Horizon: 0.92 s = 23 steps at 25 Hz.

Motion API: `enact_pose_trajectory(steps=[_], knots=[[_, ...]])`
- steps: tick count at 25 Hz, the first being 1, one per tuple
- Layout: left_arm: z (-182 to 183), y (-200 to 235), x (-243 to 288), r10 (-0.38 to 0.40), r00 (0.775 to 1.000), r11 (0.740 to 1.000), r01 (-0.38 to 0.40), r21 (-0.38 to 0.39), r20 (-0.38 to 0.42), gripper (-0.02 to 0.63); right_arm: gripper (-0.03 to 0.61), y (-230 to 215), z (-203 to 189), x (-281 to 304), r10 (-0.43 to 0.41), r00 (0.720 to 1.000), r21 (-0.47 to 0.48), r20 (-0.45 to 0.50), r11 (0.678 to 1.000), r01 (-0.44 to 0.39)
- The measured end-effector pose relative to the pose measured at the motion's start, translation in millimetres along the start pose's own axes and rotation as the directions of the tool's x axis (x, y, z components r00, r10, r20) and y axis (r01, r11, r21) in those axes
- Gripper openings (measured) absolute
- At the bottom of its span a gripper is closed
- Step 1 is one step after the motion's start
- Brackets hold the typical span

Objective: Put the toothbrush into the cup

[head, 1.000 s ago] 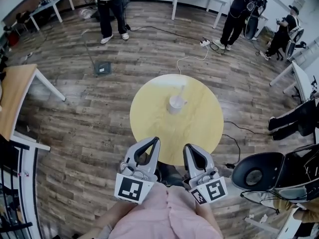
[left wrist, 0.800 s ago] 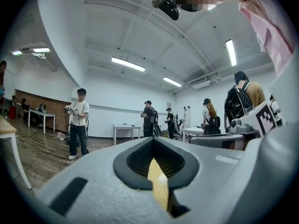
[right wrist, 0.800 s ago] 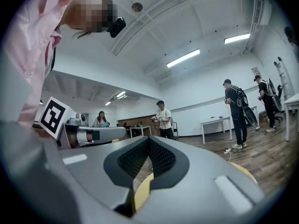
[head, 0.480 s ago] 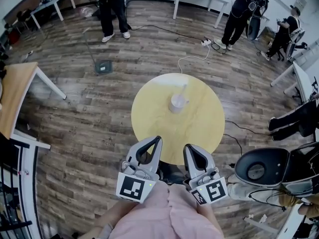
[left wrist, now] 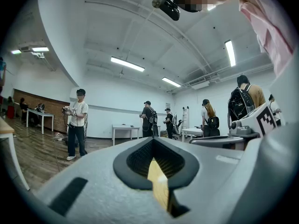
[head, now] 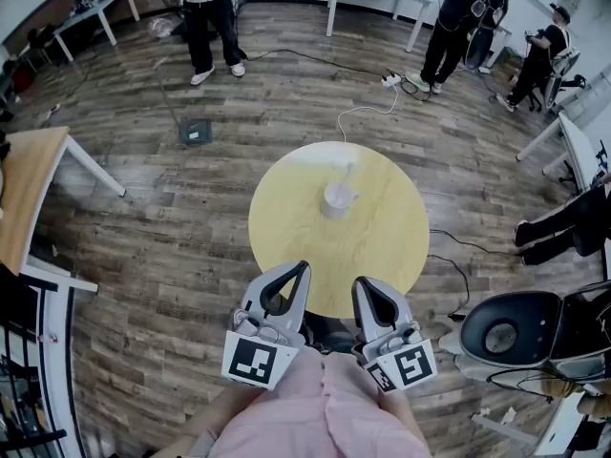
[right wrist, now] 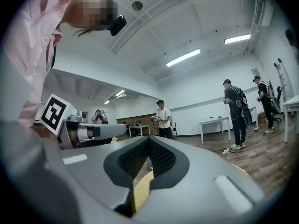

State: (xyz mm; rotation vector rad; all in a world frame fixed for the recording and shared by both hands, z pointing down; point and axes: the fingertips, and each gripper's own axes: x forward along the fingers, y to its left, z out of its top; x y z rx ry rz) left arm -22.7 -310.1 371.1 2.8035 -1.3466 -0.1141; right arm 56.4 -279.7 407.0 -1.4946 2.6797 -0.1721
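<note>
Wood-plank floor surrounds the round yellow worktop (head: 382, 246); at its near edge the left hand-held gripper (head: 300, 268) and right hand-held gripper (head: 360, 281) point forward side by side, both clenched on nothing. Well beyond them, mid-worktop, the white toothbrush (head: 347, 174) stands tilted in the white cup (head: 336, 199).

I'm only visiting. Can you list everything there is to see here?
Table: one, round, yellow, centre of the wood floor.
Cup: one, white, on the table.
Toothbrush: one, pale, standing in the cup.
Bystanders: at least three, far side.
Chair: one, black, lower right.
Wooden desk: one, brown, left.
Left gripper: grey, shut, empty, at the table's near edge.
Right gripper: grey, shut, empty, beside it.
</note>
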Motion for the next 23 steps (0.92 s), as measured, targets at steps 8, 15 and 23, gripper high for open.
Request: enact_pose_trajectory(steps=[8, 15, 23], knots=[[0.2, 2.5, 0.0, 0.0, 1.0, 1.0, 0.0, -0.01, -0.002, -0.003, 0.008, 1.0, -0.3, 2.4, -0.002, 1.0, -0.009, -0.013, 1.0, 0.002], [-1.0, 4.5, -3.2, 0.015, 1.0, 1.0, -0.015, -0.011, -0.002, -0.003, 0.008, 2.9, -2.2, 3.1, 0.009, 1.0, -0.01, -0.017, 1.0, -0.01], [0.4, 7.9, -6.7, 0.016, 1.0, 1.0, -0.016, -0.008, 0.001, -0.003, 0.008, 6.1, -2.0, 4.8, 0.008, 1.0, -0.014, -0.018, 1.0, -0.008]])
